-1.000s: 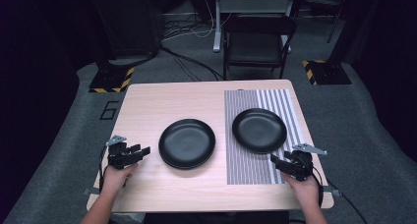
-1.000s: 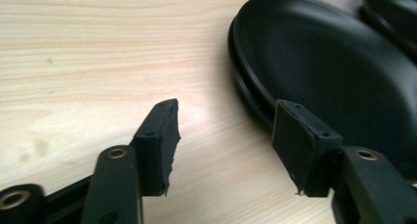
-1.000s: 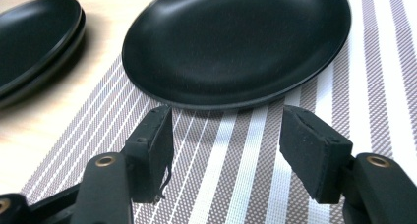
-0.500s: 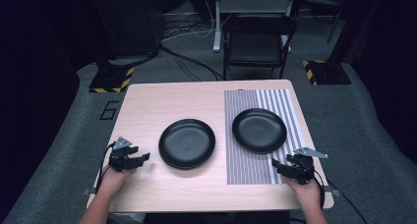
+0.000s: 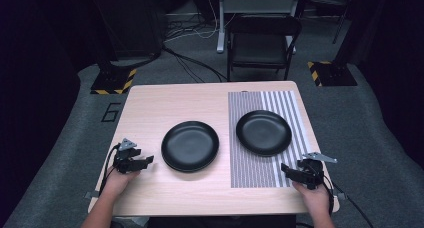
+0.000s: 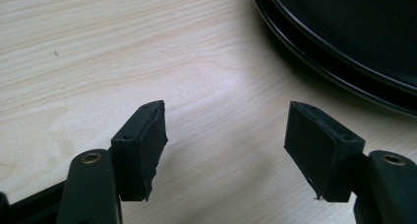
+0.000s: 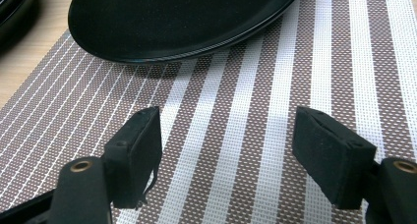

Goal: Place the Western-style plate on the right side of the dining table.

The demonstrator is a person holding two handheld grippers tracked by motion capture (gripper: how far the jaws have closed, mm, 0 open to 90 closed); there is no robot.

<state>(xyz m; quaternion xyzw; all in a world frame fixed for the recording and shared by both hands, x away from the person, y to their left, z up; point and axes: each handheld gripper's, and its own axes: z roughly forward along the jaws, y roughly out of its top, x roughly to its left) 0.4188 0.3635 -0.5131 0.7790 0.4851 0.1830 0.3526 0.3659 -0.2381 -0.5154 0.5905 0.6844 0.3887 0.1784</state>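
Work looks barely begun: left gripper (image 5: 148, 160) and right gripper (image 5: 285, 169) gape wide, holding nothing, near stacked plates (image 5: 190, 146) on bare table (image 5: 150, 108) and plate (image 5: 263, 132) on striped mat (image 5: 255, 170).

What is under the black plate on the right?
The black plate sits on a striped placemat, which lies on the wooden table. The mat's part beneath the plate is covered.

The high view looks forward and down over the whole table (image 5: 150, 103). Each gripper view sits low and close above the tabletop: the left faces the left plate (image 6: 354, 32), the right the plate on the striped mat (image 7: 177, 17).
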